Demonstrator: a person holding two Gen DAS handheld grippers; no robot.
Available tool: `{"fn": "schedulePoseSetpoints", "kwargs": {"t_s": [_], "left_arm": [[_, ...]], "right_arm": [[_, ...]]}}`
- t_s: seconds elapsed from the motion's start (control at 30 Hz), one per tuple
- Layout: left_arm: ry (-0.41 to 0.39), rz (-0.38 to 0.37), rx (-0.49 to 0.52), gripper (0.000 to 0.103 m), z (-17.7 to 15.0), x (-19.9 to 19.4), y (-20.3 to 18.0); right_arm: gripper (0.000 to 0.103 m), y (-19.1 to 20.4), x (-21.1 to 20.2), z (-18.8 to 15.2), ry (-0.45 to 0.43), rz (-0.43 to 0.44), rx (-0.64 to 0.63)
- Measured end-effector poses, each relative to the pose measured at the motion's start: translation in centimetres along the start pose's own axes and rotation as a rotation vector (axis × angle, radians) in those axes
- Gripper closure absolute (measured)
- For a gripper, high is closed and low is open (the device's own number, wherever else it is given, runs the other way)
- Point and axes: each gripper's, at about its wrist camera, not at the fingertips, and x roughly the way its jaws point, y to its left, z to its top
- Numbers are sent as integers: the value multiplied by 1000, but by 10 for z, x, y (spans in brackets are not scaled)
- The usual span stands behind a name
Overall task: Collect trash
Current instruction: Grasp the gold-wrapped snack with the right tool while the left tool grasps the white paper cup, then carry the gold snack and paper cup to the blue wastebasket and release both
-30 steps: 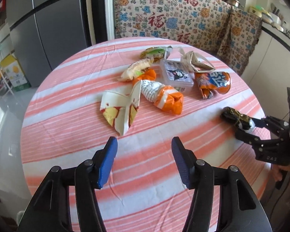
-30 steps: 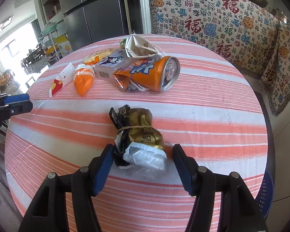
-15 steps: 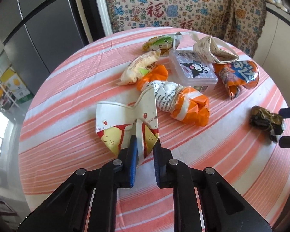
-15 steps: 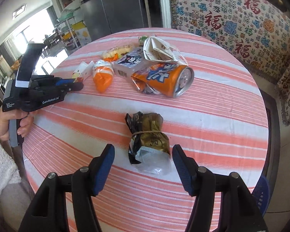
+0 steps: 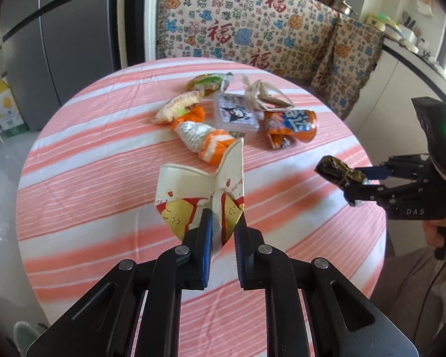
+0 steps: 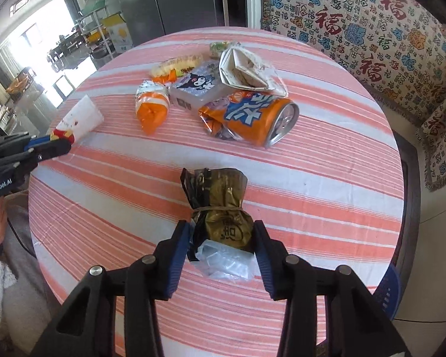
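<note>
Trash lay on the striped table (image 5: 104,154): a torn paper cup (image 5: 202,196), lower centre, was pinched in the left gripper (image 5: 221,232); the right gripper (image 6: 221,238), jaws just closing, clamped a dark tied bag (image 6: 220,208), lifted at right.

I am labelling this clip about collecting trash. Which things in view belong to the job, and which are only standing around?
Belong to the job:
flattened paper cup, pinched in the left gripper
dark gold wrapper, gripped by the right gripper
crushed orange can
orange snack wrapper
folded paper

Only standing around:
striped tablecloth
fridge
patterned cloth
</note>
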Motion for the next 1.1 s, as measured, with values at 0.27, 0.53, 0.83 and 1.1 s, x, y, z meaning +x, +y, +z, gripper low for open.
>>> {"fn": "schedulePoseSetpoints", "kwargs": {"t_s": [0.27, 0.53, 0.83, 1.1], "left_arm": [[-1, -102, 38, 91, -1, 2, -60], [9, -145, 61, 91, 3, 10, -96], [19, -182, 95, 91, 12, 14, -134], [22, -279, 178, 91, 29, 21, -210]], "right_arm": [[59, -25, -26, -28, -46, 5, 114], [59, -56, -45, -49, -78, -9, 195], [59, -85, -60, -71, -110, -32, 256], [59, -163, -88, -110, -166, -120, 434]]}}
